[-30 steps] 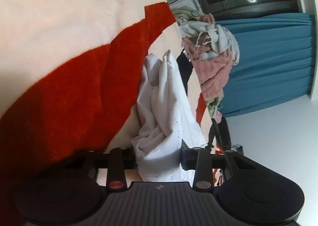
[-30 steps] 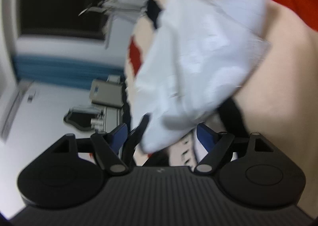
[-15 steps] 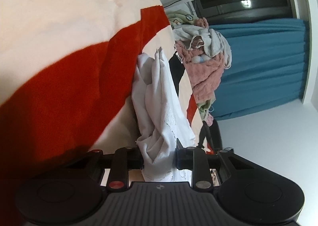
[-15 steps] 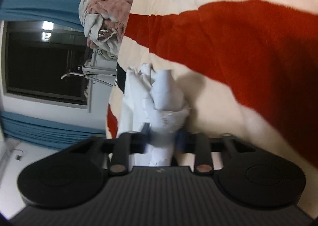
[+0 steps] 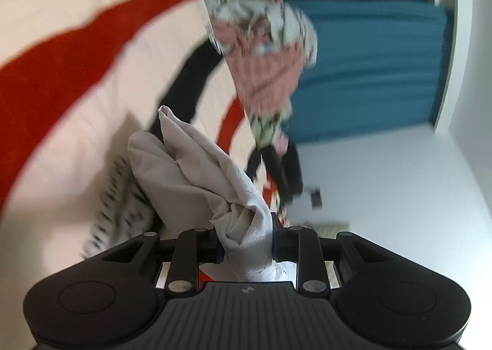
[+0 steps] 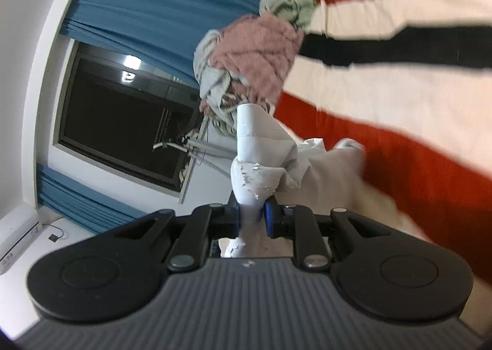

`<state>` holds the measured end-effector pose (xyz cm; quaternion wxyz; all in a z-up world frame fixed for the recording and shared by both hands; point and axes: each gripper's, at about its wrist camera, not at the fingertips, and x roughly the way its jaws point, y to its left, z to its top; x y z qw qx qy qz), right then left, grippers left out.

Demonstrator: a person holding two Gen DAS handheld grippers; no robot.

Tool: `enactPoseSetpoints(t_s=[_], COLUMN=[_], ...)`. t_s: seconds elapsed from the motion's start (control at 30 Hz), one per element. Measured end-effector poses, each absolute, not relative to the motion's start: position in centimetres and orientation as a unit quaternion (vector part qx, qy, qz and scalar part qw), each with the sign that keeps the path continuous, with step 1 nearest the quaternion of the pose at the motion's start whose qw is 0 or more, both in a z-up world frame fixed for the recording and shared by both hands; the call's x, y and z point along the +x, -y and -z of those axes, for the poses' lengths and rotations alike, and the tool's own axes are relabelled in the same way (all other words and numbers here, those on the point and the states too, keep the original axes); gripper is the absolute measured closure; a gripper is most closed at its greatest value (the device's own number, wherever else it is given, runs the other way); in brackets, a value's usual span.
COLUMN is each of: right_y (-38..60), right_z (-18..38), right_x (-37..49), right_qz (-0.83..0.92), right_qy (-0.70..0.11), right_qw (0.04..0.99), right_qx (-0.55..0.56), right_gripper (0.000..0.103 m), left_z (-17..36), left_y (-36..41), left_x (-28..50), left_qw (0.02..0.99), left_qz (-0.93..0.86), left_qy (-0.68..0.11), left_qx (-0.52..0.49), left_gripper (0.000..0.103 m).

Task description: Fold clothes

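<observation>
Both the left tool (image 5: pixel 244 245) and right tool (image 6: pixel 251 211) are clenching the crumpled white cotton garment (image 5: pixel 196 171); pulling apart evenly should flatten it.

Matt white cloth garment (image 5: pixel 196 171), fuzzy blanket (image 5: pixel 61 51)

A blanket (image 5: pixel 77 79) with broad cream, red and black stripes covers the surface. A heap of clothes (image 5: pixel 264 51), with a pink towel (image 6: pixel 255 51) in it, sits at its far edge. A white garment (image 5: pixel 196 165) lies bunched on the cream part.
</observation>
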<state>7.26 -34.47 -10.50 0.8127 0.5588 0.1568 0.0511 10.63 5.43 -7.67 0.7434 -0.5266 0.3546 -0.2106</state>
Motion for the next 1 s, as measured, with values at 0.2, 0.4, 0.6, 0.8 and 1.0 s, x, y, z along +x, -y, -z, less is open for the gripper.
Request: enactPoseSetpoints(t_s=[0.2,0.4,0.6,0.8,1.0], right_y=[41.2,48.7,54.9,58.4,58.2], right_z=[9.3,11.1,9.6,7.1,15.9], right_x=[8.9,16.7,26.6,31.4,31.9], right_qz=[-0.003,0.041,0.060,0.053,0.109], right_qy=[-0.185,-0.204,-0.175,-0.077,-0.156], right_qw=[0.795,0.785,0.814,0.867,0.873], right_qx=[0.578,0.583,0.551,0.489,0.450], right_gripper=[0.084,0.084,0.084,0.086,0.087], left_z=[5.0,2.5,2.2,2.2,11.1], left_y=[2.0,12.7,21.3,26.0,28.7], left_x=[16.3,27.0,39.0,46.4,47.0], left_qw=[0.726,0.775,0.791,0.820,0.841], left_qz=[0.198,0.208,0.224,0.301,0.291], left_qy=[-0.451,-0.484,-0.469,-0.359,-0.385], left_qx=[-0.480,-0.350,-0.324,-0.328,-0.243], left_gripper=[0.075,0.075,0.075,0.075,0.075])
